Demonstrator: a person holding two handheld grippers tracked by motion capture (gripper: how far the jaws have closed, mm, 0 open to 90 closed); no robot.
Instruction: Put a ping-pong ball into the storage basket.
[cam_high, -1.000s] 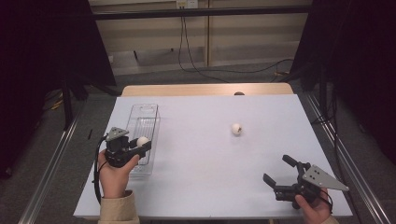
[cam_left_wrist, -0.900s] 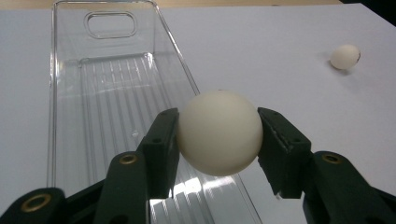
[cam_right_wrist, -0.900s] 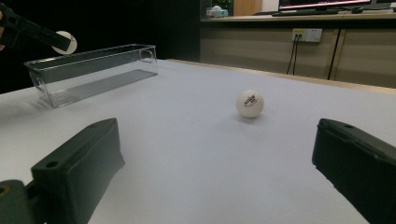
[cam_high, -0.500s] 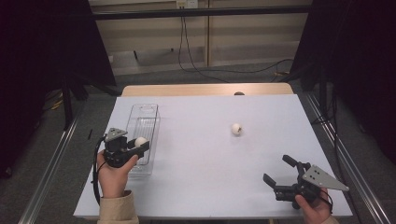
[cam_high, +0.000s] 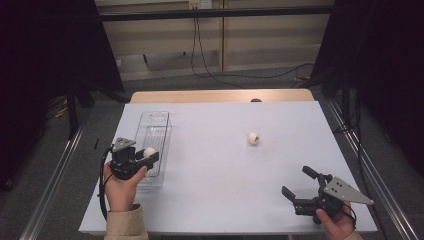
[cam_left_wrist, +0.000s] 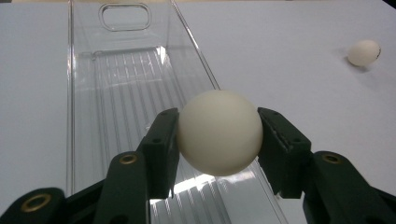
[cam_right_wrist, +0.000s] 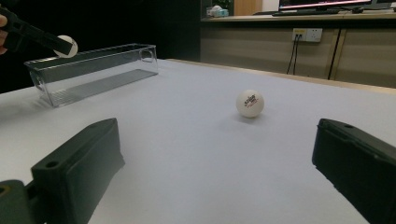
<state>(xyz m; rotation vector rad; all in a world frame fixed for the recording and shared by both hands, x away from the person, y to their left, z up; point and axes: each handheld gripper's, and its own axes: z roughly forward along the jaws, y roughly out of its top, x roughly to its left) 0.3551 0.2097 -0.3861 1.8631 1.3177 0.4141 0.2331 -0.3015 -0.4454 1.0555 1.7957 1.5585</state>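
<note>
The left claw (cam_high: 146, 156) is clamping a smooth cream-white plastic ball (cam_left_wrist: 219, 132) between its two black jaws, the pads pressing on the ball's left and right sides. In the left gripper view the held ball is hanging over the near end of a long clear plastic bin with a ribbed floor (cam_left_wrist: 121, 79); whether it is touching the bin's rim I cannot tell. In the high view the person's left hand (cam_high: 121, 187) is gripping that claw's body at the left edge of the white counter (cam_high: 215, 190), and the bin (cam_high: 156, 131) is lying lengthwise, running away from the hand toward the far side. The bin's far end wall is showing a rounded handle cut-out.

A second white ball with small dark print on it (cam_right_wrist: 250, 103) is sitting on the bare counter near the middle, well apart from the bin and from both claws. It is appearing in the high view (cam_high: 253, 138) and at the upper right of the left gripper view (cam_left_wrist: 364, 52).

The right claw (cam_high: 300, 182) is resting low at the counter's near right corner in the person's right hand (cam_high: 335, 225), its jaws standing wide apart with nothing between them. In the right gripper view it is facing the printed ball, with the bin (cam_right_wrist: 93, 70) and the left claw's held ball (cam_right_wrist: 67, 45) farther off at the left.
</note>
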